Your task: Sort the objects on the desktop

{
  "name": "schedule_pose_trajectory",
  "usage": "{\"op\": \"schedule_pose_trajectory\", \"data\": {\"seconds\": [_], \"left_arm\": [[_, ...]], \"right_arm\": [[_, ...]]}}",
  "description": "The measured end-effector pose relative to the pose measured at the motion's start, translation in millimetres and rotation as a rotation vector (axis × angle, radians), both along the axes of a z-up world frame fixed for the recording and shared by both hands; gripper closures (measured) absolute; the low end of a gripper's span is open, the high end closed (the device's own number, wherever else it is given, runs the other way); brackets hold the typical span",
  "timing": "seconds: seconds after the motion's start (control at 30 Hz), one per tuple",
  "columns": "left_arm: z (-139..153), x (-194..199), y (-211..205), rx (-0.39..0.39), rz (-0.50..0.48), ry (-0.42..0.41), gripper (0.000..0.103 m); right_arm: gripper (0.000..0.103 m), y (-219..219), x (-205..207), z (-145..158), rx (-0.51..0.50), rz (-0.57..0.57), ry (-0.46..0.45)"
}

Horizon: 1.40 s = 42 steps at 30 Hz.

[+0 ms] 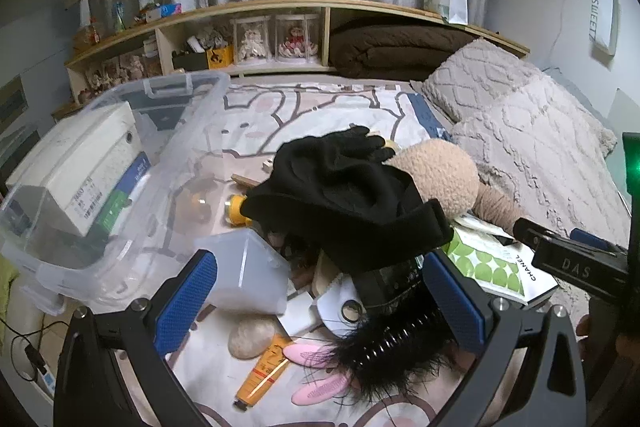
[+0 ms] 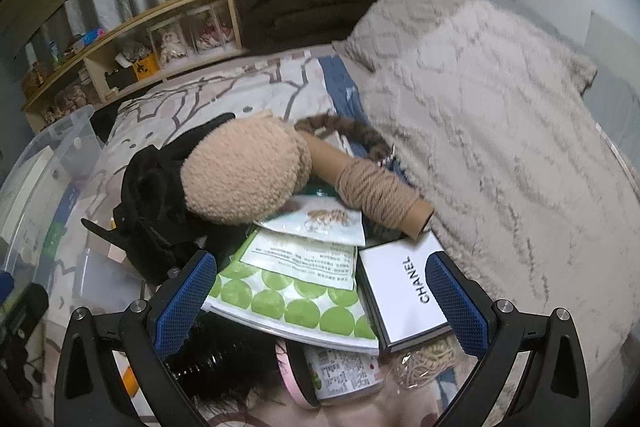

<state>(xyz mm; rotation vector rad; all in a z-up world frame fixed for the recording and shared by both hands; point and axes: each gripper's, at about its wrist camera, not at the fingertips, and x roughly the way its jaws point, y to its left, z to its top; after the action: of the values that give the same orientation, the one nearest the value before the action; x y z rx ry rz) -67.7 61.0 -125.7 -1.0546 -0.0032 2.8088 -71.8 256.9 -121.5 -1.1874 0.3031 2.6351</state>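
Observation:
A pile of objects lies on the bed. My left gripper [image 1: 320,299] is open above a round black hairbrush [image 1: 396,343], pink hair clips [image 1: 320,387], an orange tube [image 1: 266,371] and a beige stone [image 1: 252,337]. A black cloth with gloves [image 1: 344,187] drapes over the pile beside a tan plush [image 1: 436,175]. My right gripper [image 2: 320,295] is open over a green-dotted packet [image 2: 296,295] and a white Chanel box [image 2: 412,291]. A yarn spool on a cardboard tube [image 2: 372,191] and the tan plush [image 2: 240,175] lie beyond.
A clear plastic bin [image 1: 120,155] holding white boxes [image 1: 80,163] stands at left. A small translucent box [image 1: 244,271] sits beside it. A textured beige blanket [image 2: 500,131] covers the right. A wooden shelf [image 1: 280,7] runs along the back. Rubber bands [image 2: 424,359] lie near the Chanel box.

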Motion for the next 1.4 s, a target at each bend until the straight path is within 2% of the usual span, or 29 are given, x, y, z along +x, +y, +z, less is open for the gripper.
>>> {"op": "schedule_pose_trajectory", "data": {"seconds": [0.17, 0.33, 0.5, 0.67, 0.87, 1.03, 1.1, 1.23, 1.4], "left_arm": [[-11.7, -6.5, 0.6, 0.024, 0.003, -0.05, 0.0], [-20.9, -9.4, 2.5, 0.016, 0.009, -0.074, 0.0], [-22.9, -12.0, 3.0, 0.009, 0.009, -0.071, 0.0], [-23.4, -14.0, 1.5, 0.011, 0.002, -0.059, 0.0], [-26.4, -15.8, 1.9, -0.006, -0.002, -0.063, 0.0], [-31.0, -17.3, 8.2, -0.012, -0.027, -0.076, 0.0], [-32.8, -18.7, 9.5, 0.001, -0.037, -0.09, 0.0], [-36.3, -23.4, 4.7, 0.104, -0.062, -0.143, 0.0], [-33.2, -24.8, -0.5, 0.133, -0.039, -0.138, 0.0]], "right_arm": [[0.0, 7.3, -4.1, -11.8, -0.023, -0.037, -0.051], [0.0, 22.5, -12.8, -15.0, -0.098, -0.071, -0.087], [0.0, 24.4, -34.7, -5.0, -0.097, -0.067, -0.106], [0.0, 23.9, -62.0, -16.7, -0.169, -0.025, -0.177], [0.0, 12.5, -83.3, -45.1, -0.088, 0.057, -0.292], [0.0, 13.2, -89.5, -63.7, -0.094, 0.075, -0.307], [0.0, 15.2, -92.9, -65.8, -0.095, 0.084, -0.302], [0.0, 14.9, -100.0, -74.1, -0.109, 0.096, -0.314], [0.0, 7.5, -100.7, -80.9, -0.064, 0.121, -0.304]]}}
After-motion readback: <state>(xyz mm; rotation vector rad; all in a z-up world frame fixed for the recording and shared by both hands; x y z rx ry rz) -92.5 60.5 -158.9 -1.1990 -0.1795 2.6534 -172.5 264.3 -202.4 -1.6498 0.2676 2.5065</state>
